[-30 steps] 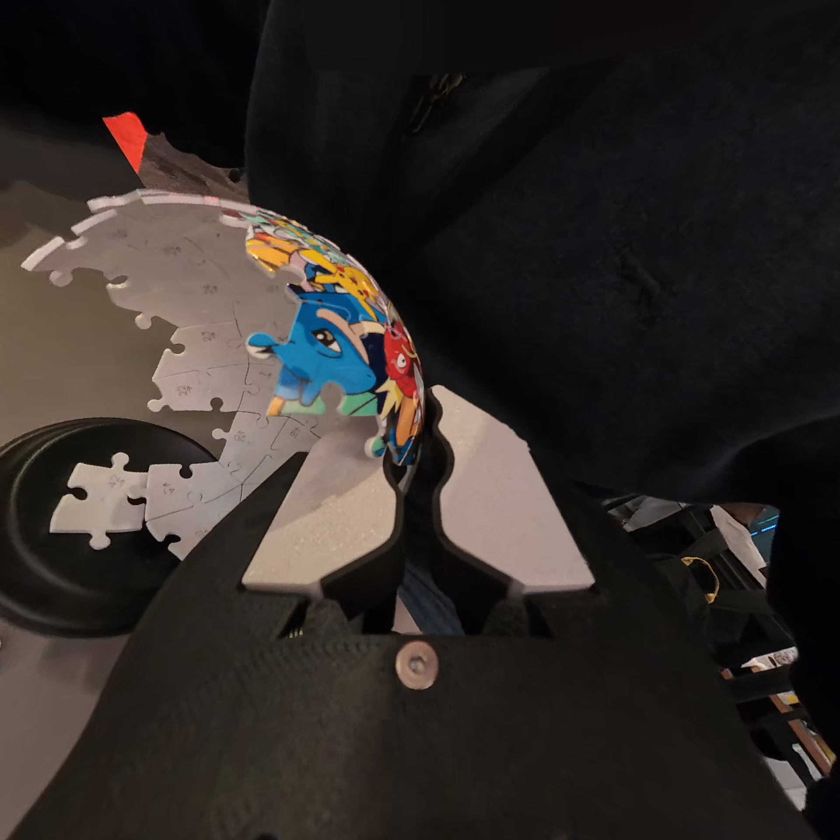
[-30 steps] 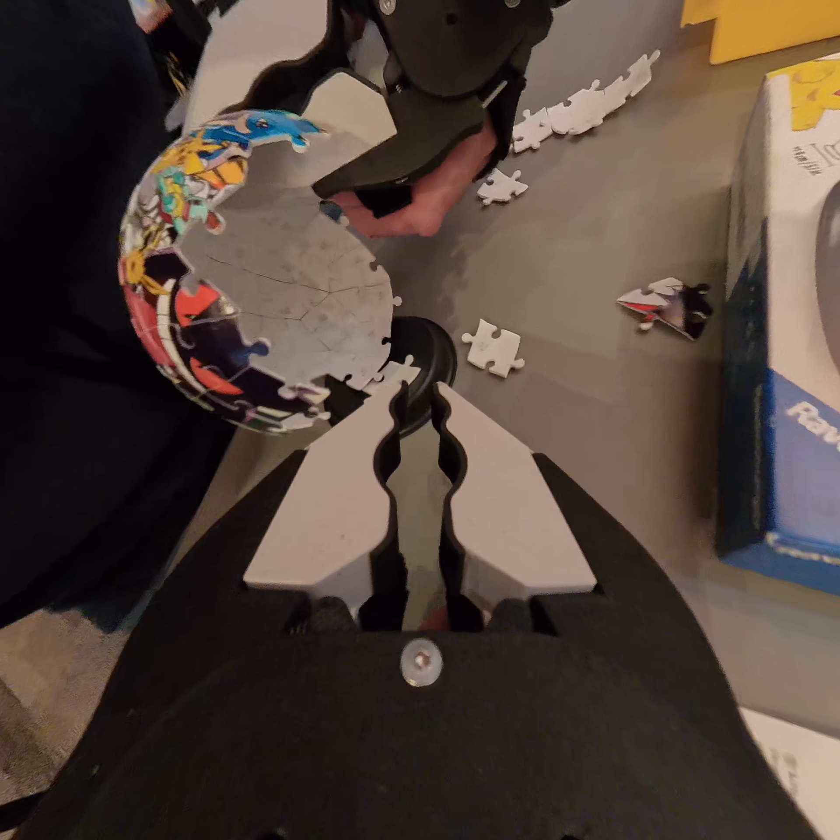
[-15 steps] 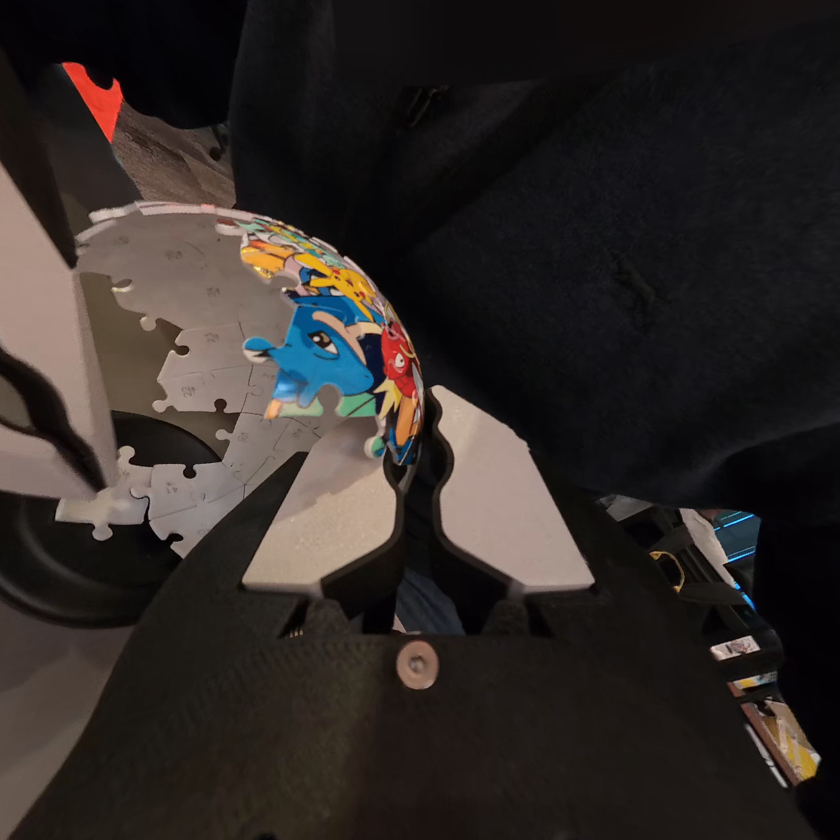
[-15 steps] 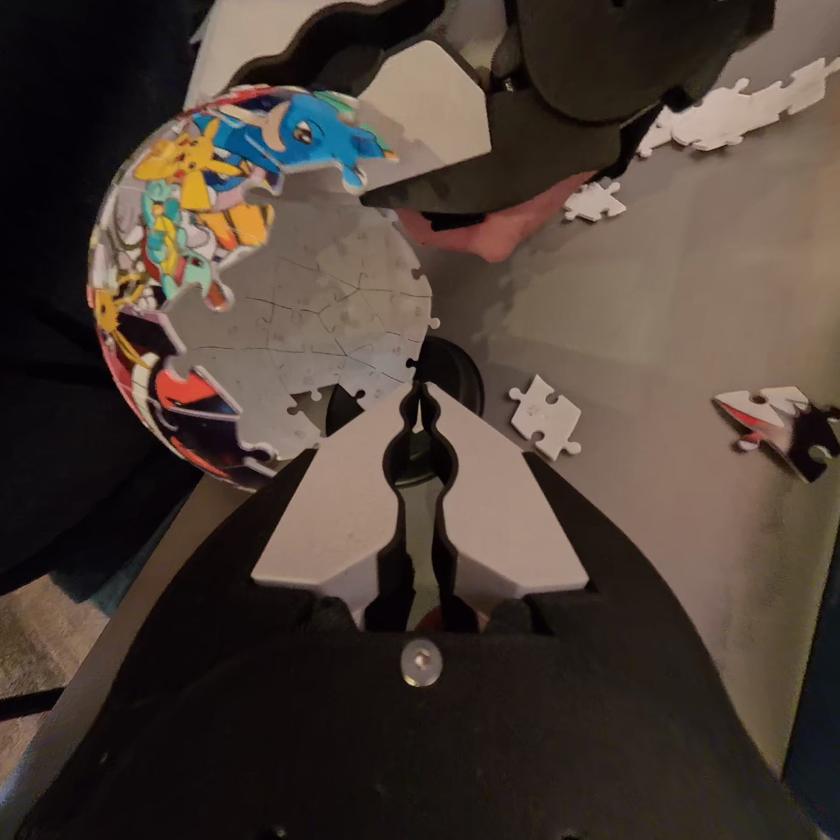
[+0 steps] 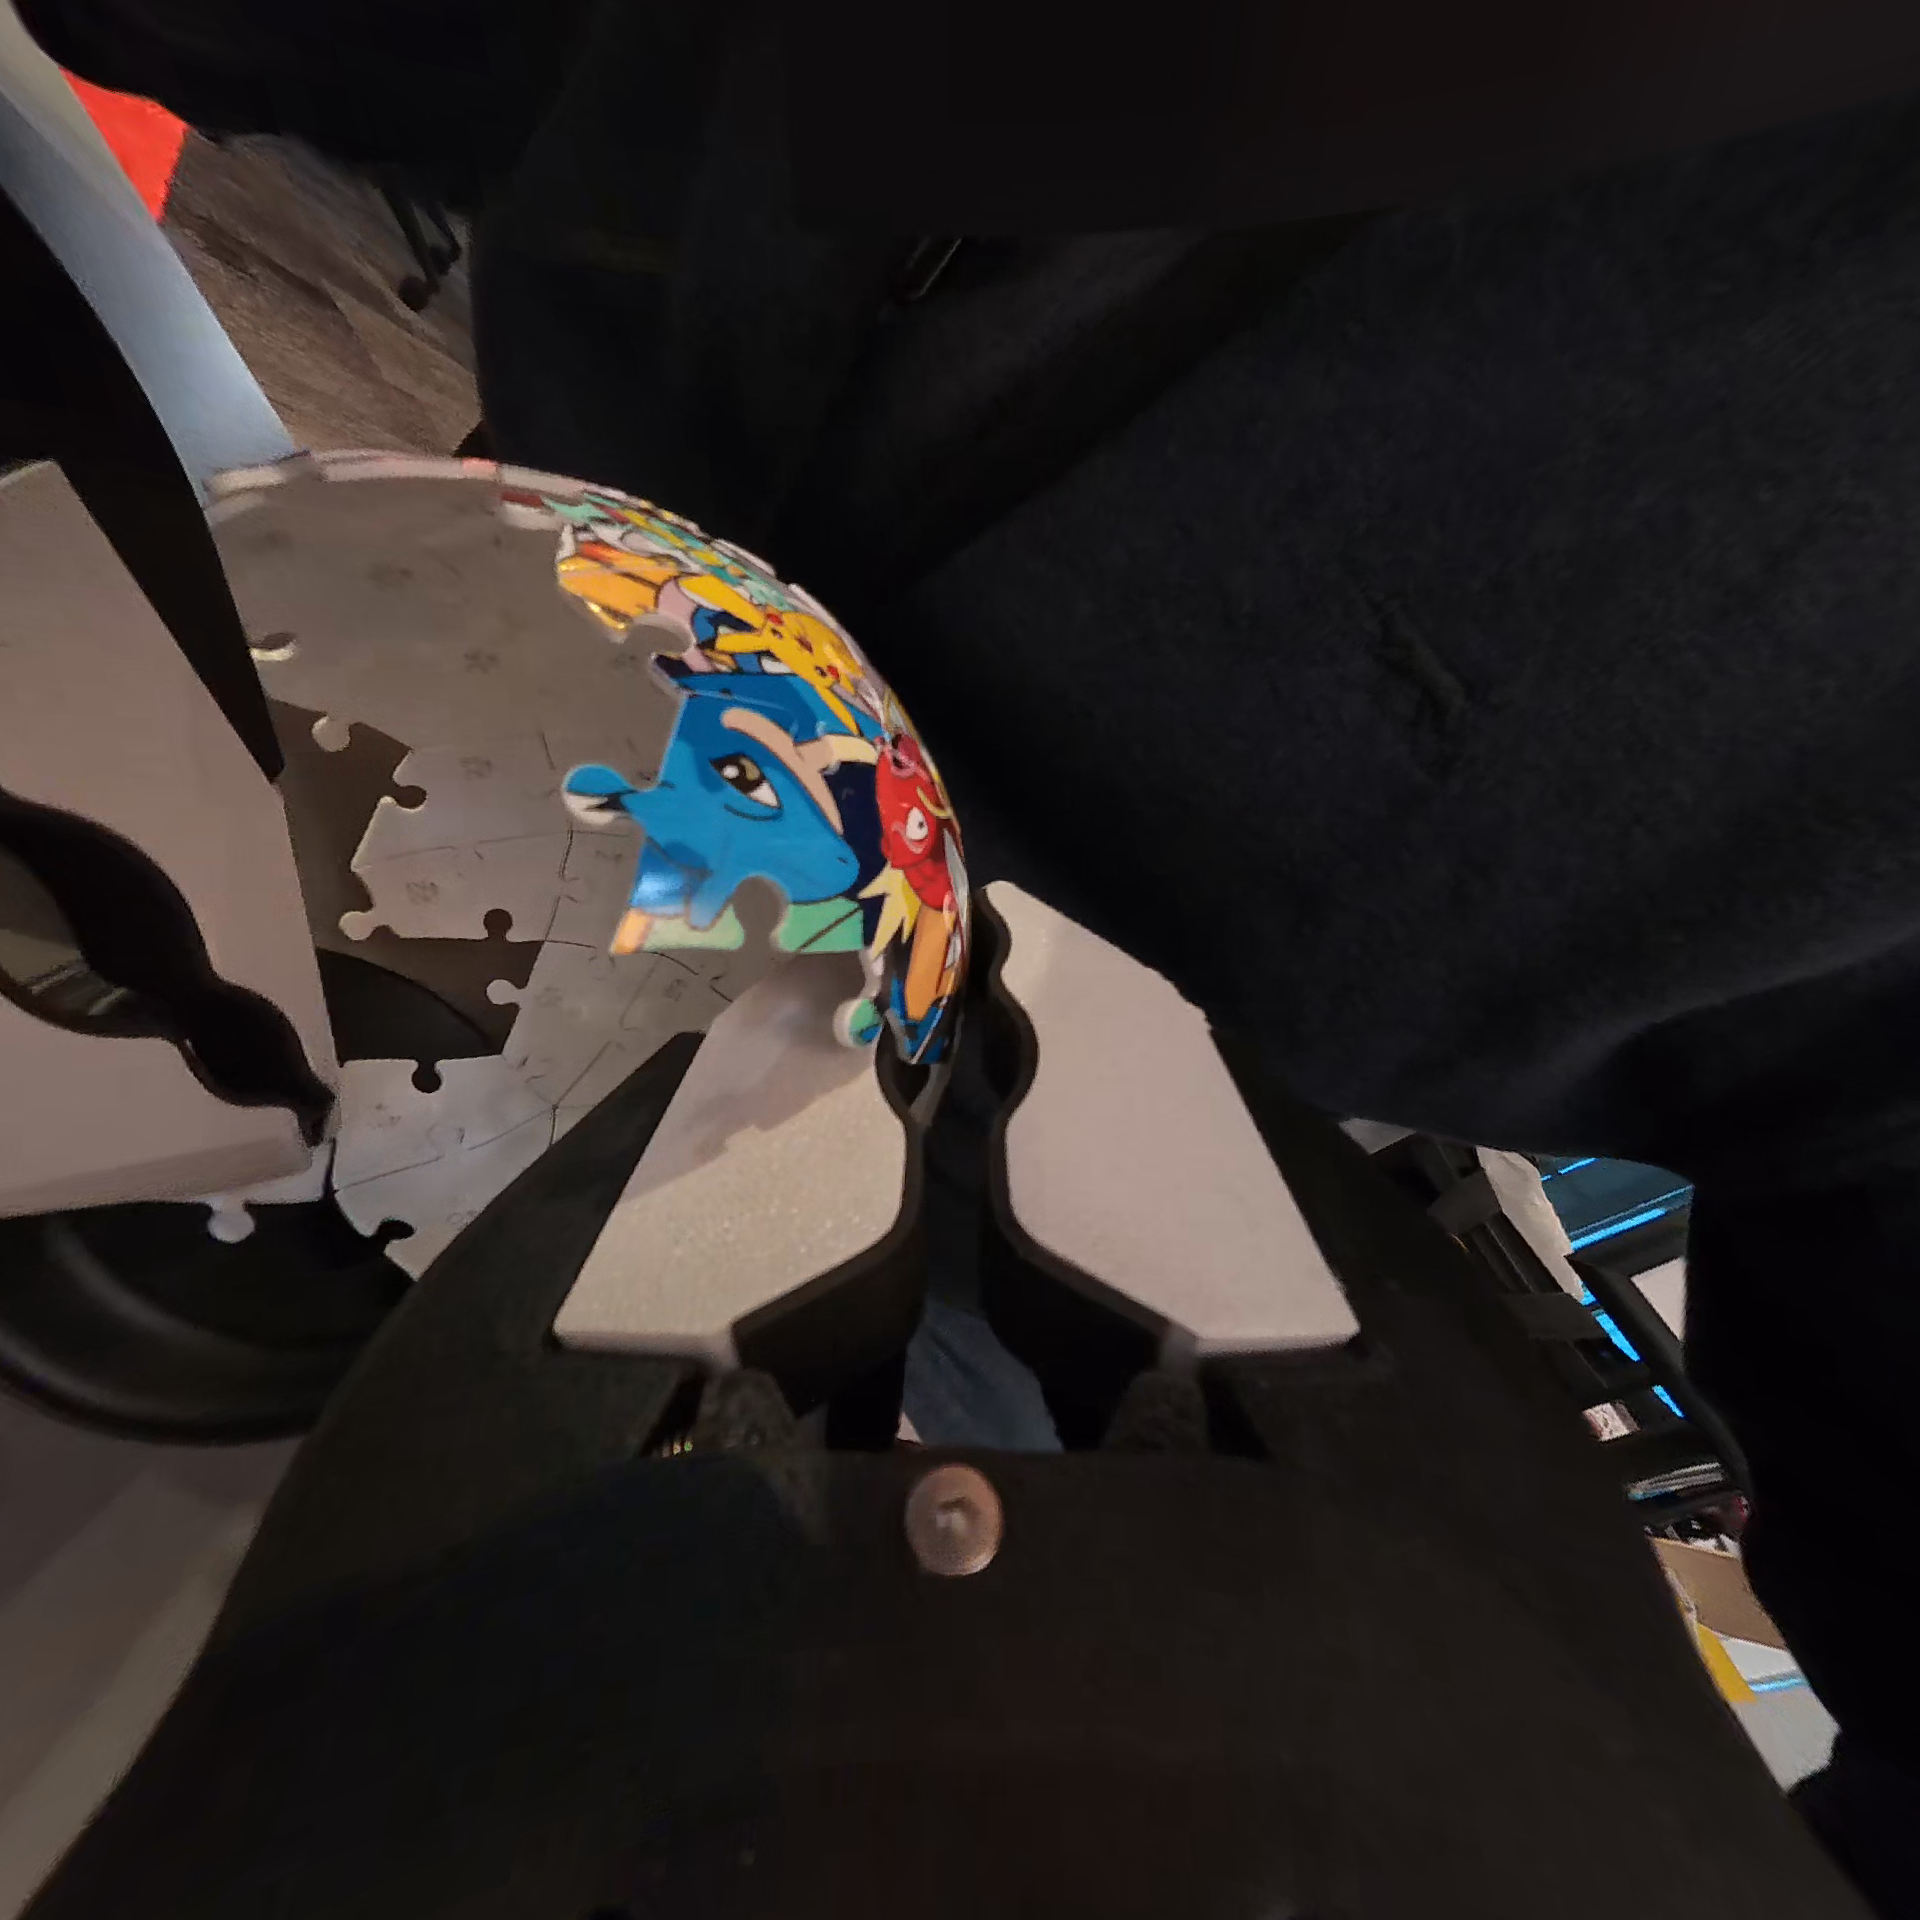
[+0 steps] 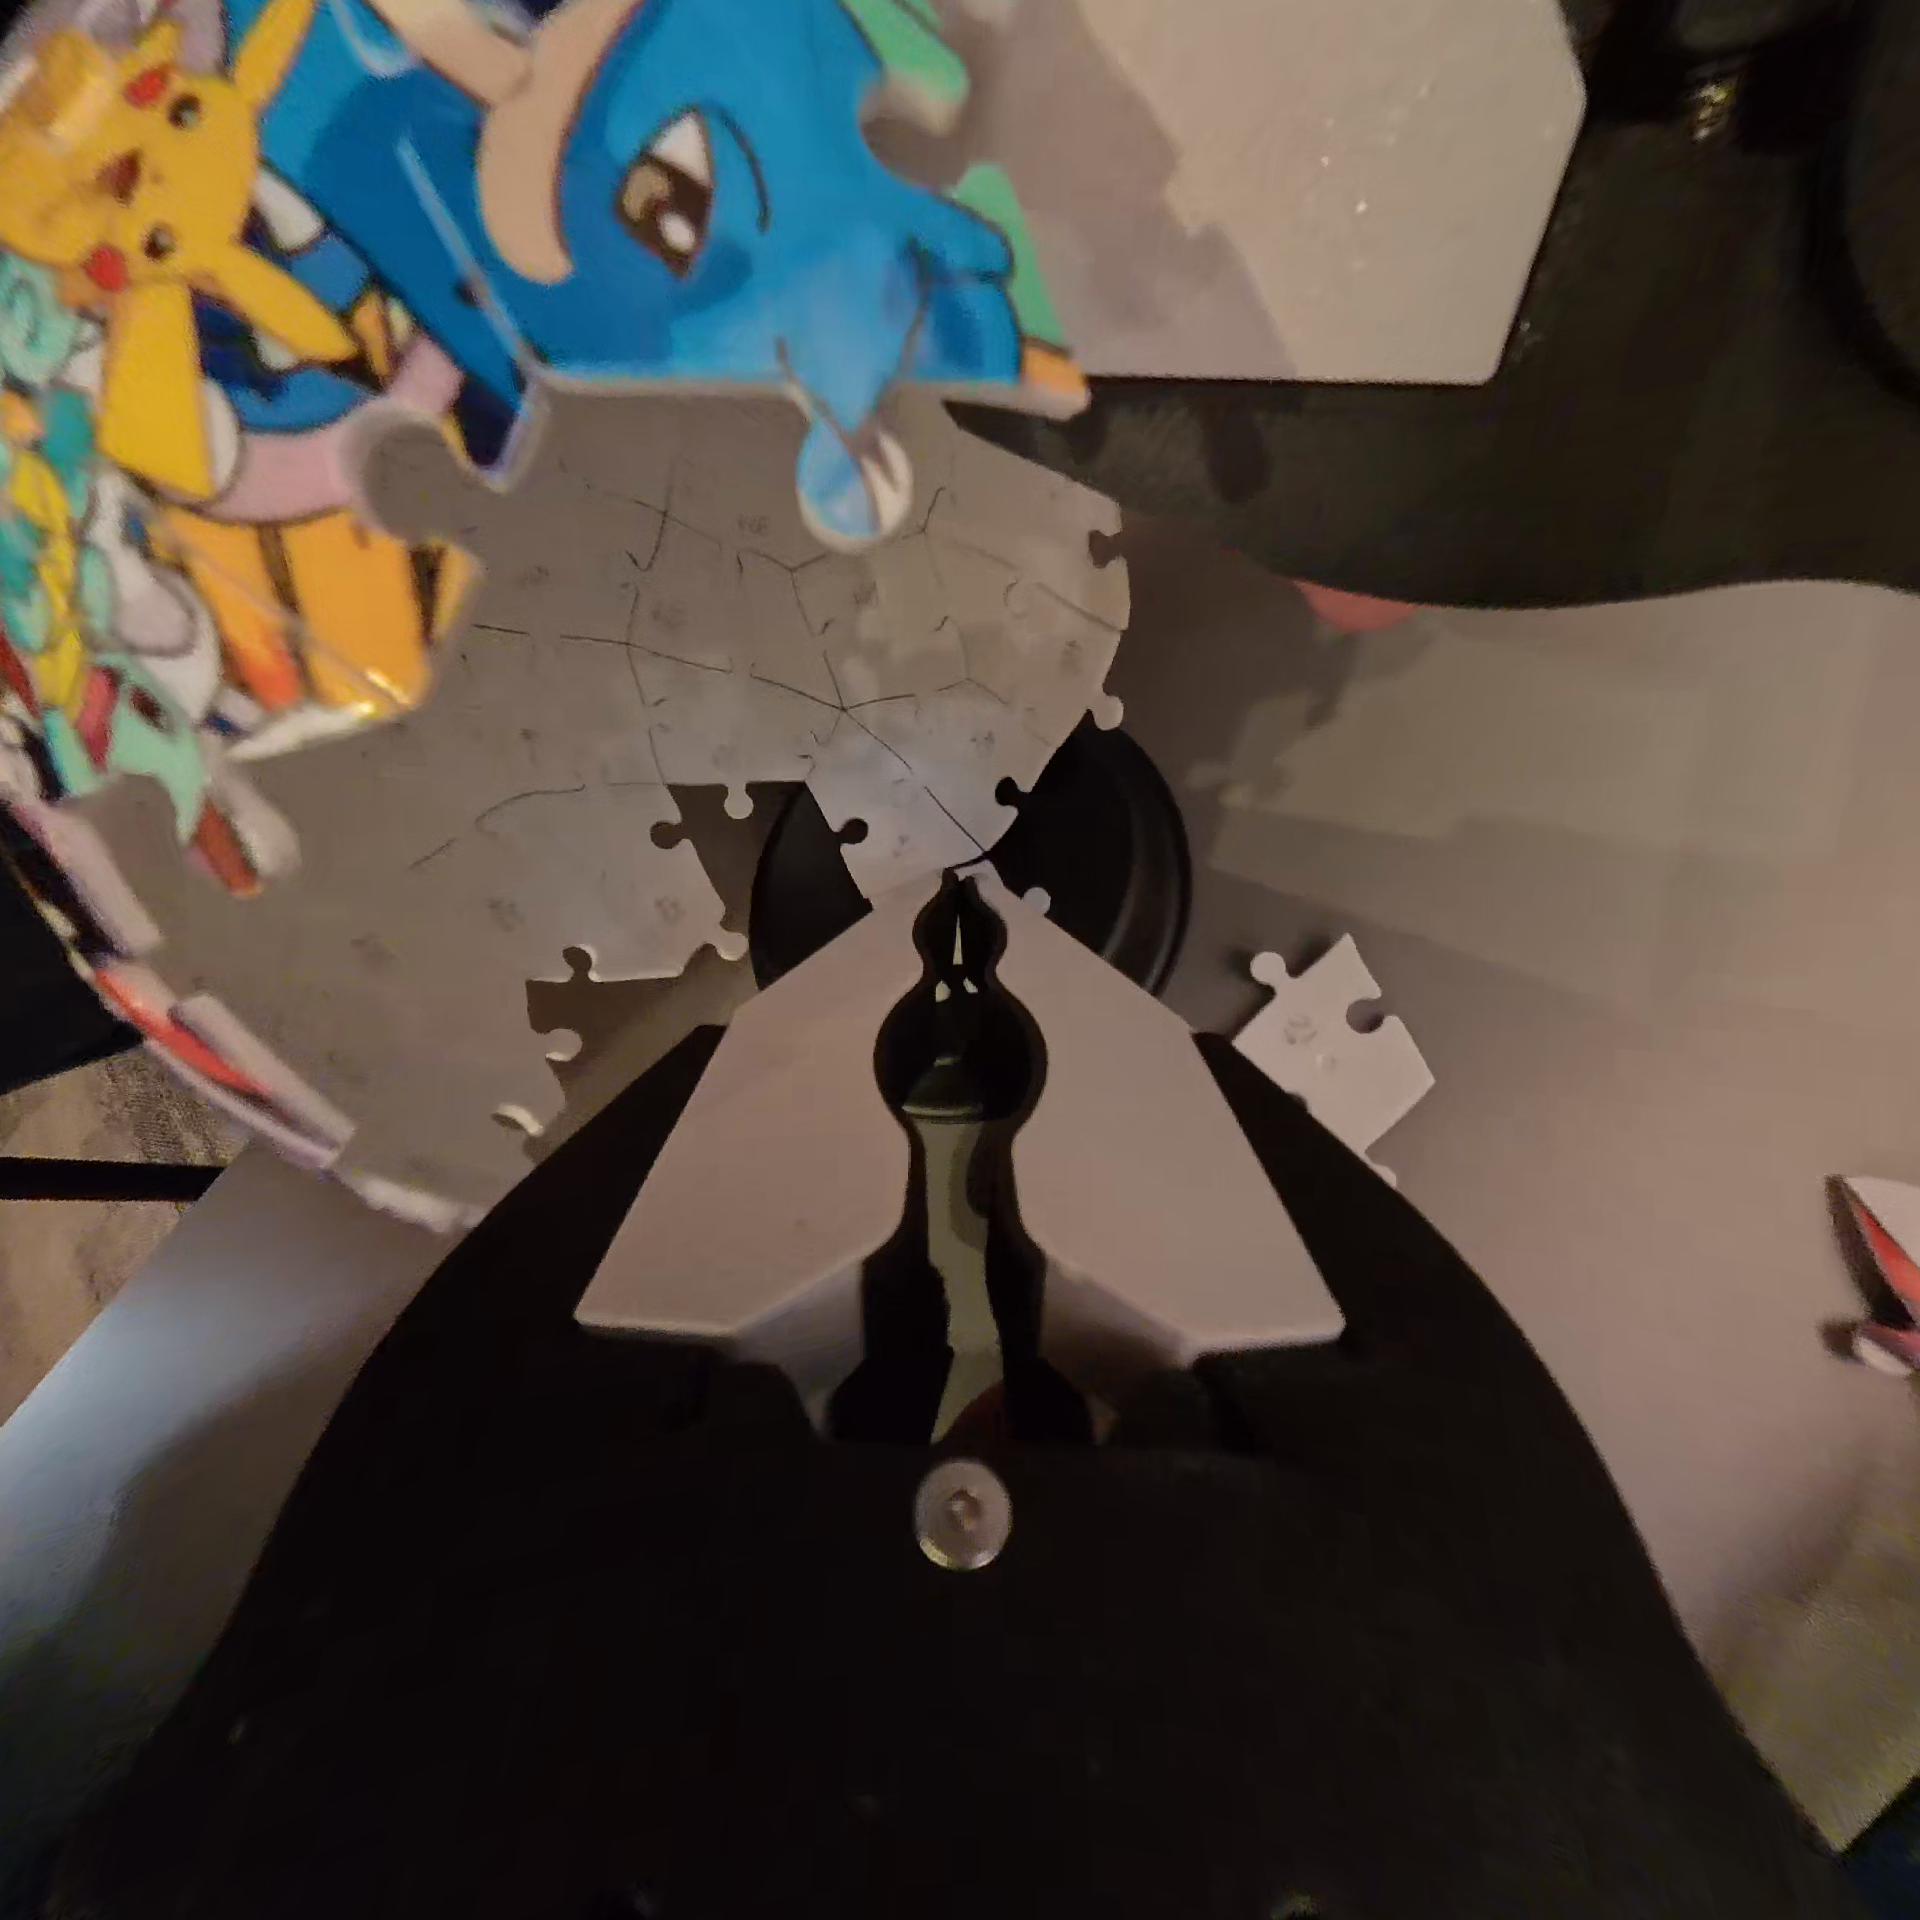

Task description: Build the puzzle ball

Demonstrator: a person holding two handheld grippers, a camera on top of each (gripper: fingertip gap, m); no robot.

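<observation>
The half-built puzzle ball [image 5: 748, 821] has bright cartoon print outside and a grey inside. My left gripper [image 5: 951, 987] is shut on its printed rim and holds it above the black round stand [image 5: 156, 1340]. In the right wrist view the ball [image 6: 779, 644] fills the upper left, with one finger of the left gripper [image 6: 1351, 187] above it. My right gripper [image 6: 956, 883] is shut on a grey puzzle piece [image 5: 234, 1210] at the ball's lower open edge, over the stand [image 6: 1132, 862]. The right gripper also shows at the left of the left wrist view [image 5: 312, 1127].
A loose grey piece [image 6: 1330, 1049] lies on the grey table [image 6: 1558, 831] right of the stand. A small printed cluster of pieces [image 6: 1881, 1278] lies at the right edge. A person's dark clothing [image 5: 1351, 520] is close behind the ball. The gap from one gripper's tips to the other's is roughly 12 centimeters.
My right gripper moved in toward the ball, closed, and now pinches the piece at the ball's lower edge. The left gripper kept its hold on the ball.
</observation>
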